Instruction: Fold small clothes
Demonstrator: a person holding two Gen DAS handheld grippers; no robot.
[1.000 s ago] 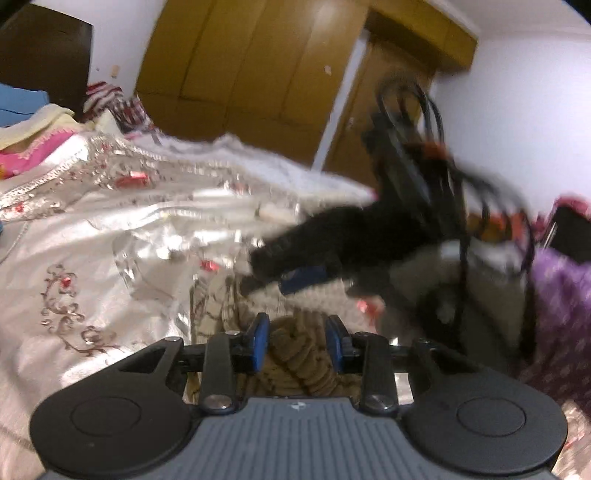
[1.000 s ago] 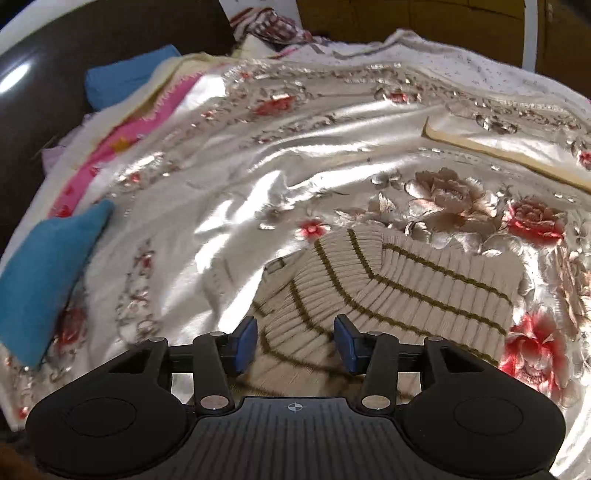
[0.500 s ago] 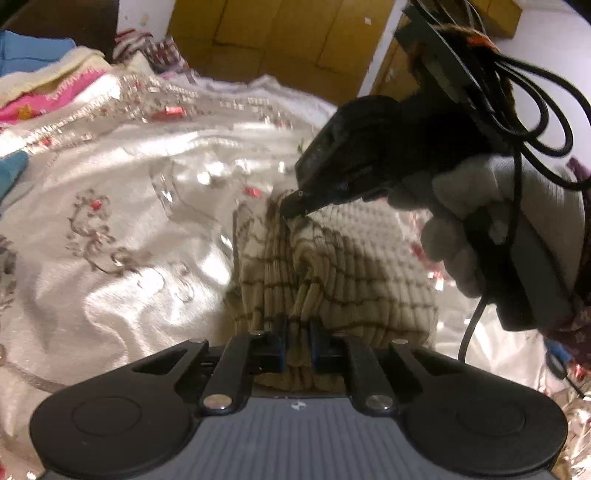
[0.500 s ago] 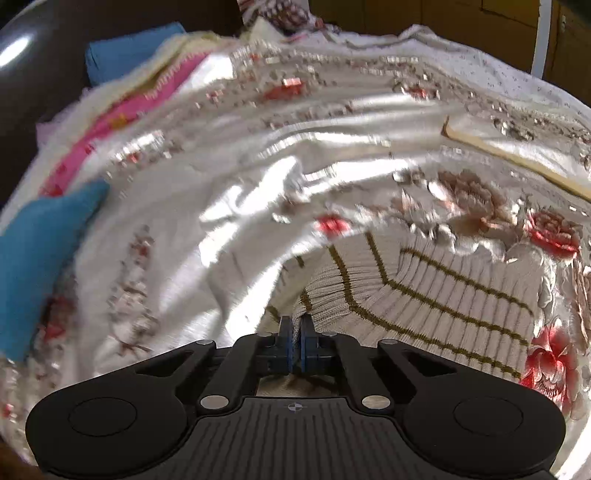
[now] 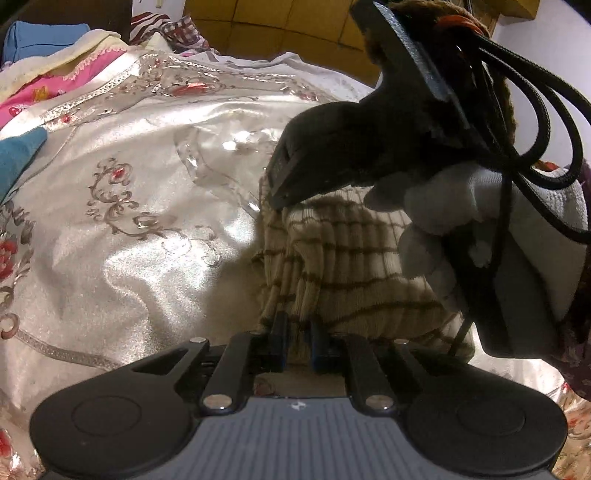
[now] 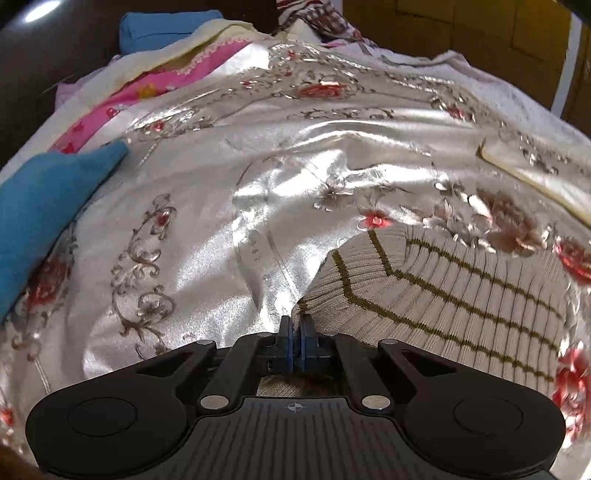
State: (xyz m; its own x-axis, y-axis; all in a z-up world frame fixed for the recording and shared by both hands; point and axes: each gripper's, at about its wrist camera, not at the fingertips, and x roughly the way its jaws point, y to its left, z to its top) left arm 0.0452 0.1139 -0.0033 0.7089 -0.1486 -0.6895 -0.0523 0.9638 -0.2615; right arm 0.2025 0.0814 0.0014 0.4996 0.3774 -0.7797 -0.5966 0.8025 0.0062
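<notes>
A small beige ribbed knit garment with thin brown stripes lies on a shiny silver embroidered bedspread. My left gripper is shut on its near edge, the fabric bunched between the blue pads. My right gripper is shut on a corner of the same garment and lifts it off the bedspread. In the left wrist view the right gripper's black body and the gloved hand holding it hang over the garment's far end.
A blue cushion lies at the left. Pink and cream bedding and another blue pillow are piled at the back left. A wooden wardrobe stands behind the bed. Black cables loop off the right gripper.
Both grippers went from open to shut on the striped garment's edges. They have since lifted the fabric a little, and the right gripper has come closer in the left view.
</notes>
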